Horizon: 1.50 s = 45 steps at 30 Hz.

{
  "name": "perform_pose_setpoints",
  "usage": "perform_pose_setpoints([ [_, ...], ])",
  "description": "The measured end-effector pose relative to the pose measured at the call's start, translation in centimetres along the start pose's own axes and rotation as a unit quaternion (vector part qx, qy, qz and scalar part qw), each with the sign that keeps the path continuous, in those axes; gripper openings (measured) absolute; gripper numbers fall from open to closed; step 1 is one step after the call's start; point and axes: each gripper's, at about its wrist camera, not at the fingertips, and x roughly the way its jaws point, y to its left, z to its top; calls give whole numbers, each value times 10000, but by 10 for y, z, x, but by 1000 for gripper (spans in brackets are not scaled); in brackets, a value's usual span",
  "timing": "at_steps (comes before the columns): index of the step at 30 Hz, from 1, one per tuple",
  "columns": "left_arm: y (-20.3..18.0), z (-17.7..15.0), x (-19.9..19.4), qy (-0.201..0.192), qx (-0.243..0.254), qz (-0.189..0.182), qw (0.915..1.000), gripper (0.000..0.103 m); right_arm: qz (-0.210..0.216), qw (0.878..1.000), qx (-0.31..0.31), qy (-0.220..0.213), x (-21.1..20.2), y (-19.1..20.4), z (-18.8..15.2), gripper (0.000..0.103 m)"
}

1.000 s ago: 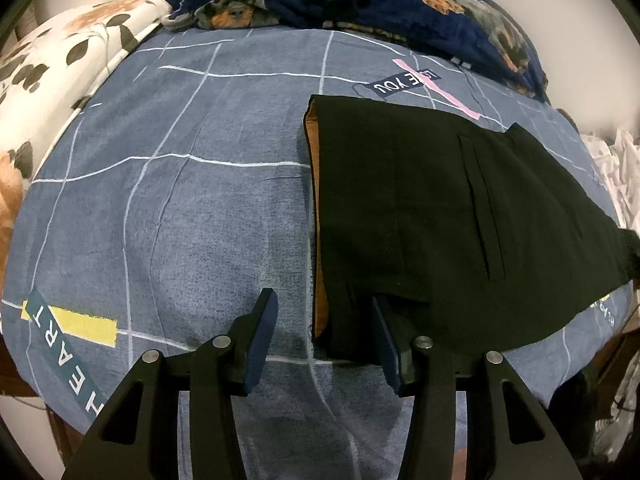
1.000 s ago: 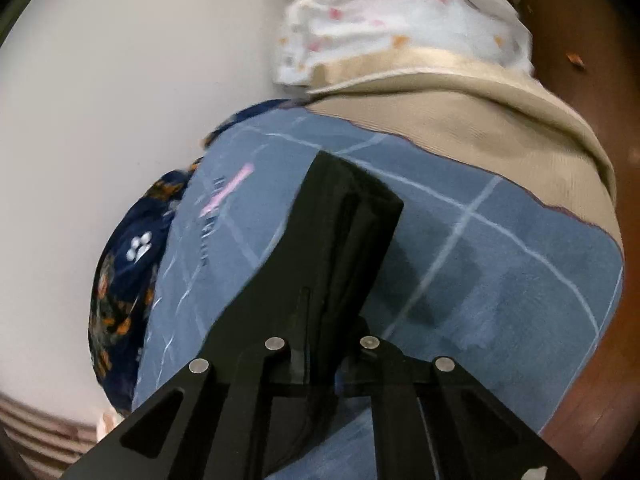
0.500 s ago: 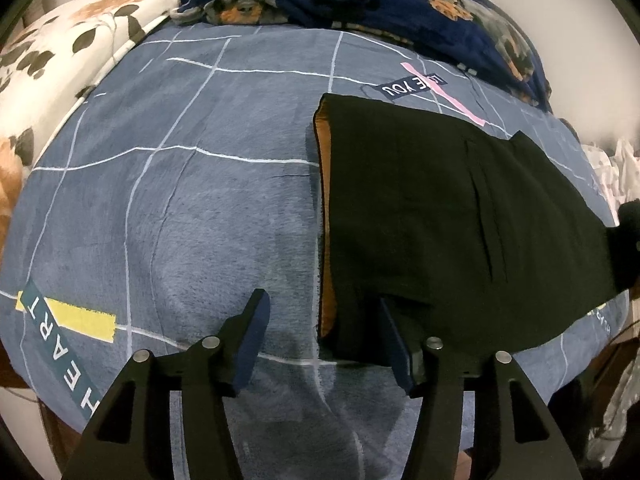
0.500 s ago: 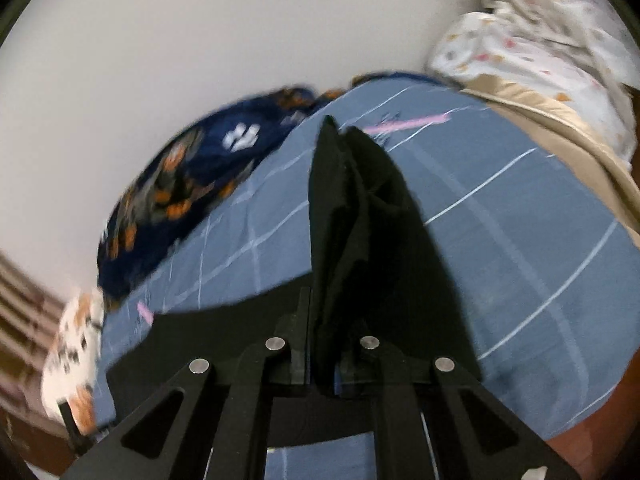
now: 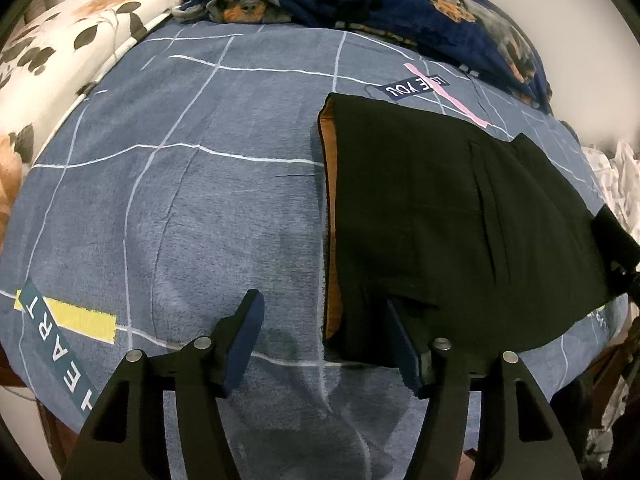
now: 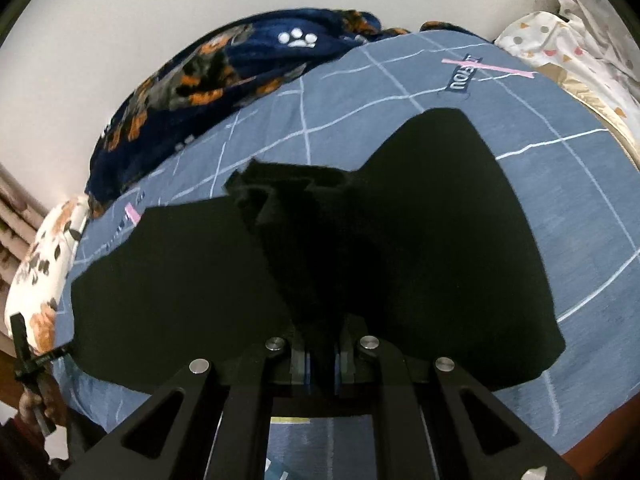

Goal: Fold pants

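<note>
Right tool (image 6: 322,364) pinches pants (image 5: 440,216) (lifted) — left tool (image 5: 324,336) gapes.

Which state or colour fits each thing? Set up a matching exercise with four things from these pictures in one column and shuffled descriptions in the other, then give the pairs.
Things:
1. left gripper
2. right gripper
3. pants
4. bedsheet

Descriptions:
A. black with an orange lining
B. shut on dark cloth
C. blue-grey with white grid lines
D. open, astride the waistband corner

Pairs: 1-D, 2-B, 3-A, 4-C
</note>
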Motion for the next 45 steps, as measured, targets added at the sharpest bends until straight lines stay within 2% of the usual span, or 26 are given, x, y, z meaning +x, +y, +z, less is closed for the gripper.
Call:
perform_pose_setpoints([
  [7, 1, 1, 0, 17, 0, 12, 10000, 64, -64, 9996, -263, 109, 8, 13, -10, 12],
  [12, 2, 2, 1, 17, -18, 16, 10000, 66, 120, 9994, -259, 190, 8, 14, -10, 17],
  [13, 2, 2, 2, 16, -23, 16, 10000, 66, 162, 9993, -273, 202, 8, 15, -11, 22],
  [14, 3, 2, 2, 18, -26, 13, 10000, 66, 304, 9989, -269, 232, 7, 17, -11, 32],
  [15, 3, 2, 2, 20, -27, 13, 10000, 67, 419, 9985, -266, 248, 7, 18, -12, 38],
  [17, 3, 2, 2, 20, -22, 17, 10000, 67, 651, 9972, -289, 246, 5, 23, -14, 58],
  [20, 3, 2, 2, 24, -27, 11, 10000, 67, 810, 9956, -397, 248, 4, 30, -18, 66],
  [23, 3, 1, 3, 25, -22, 19, 10000, 68, 1146, 9925, -301, 296, 2, 29, -22, 67],
  [25, 3, 2, 3, 21, -22, 21, 10000, 69, 1557, 9871, -90, 362, 0, 24, -24, 67],
  [29, 4, 2, 3, 21, -29, 15, 10000, 69, 2119, 9755, 376, 453, 0, 11, -27, 67],
  [33, 4, 2, 3, 24, -32, 18, 10000, 70, 2919, 9460, 1372, 334, 2, -17, -28, 67],
  [36, 4, 2, 3, 25, -26, 14, 10000, 70, 3126, 9342, 1704, 211, 1, -28, -30, 67],
  [43, 4, 2, 3, 29, -30, 22, 10000, 71, 3222, 9328, 1588, 290, 3, -21, -35, 67],
  [45, 5, 2, 3, 38, -29, 26, 10000, 71, 3483, 9211, 1696, 390, 1, -22, -35, 67],
])
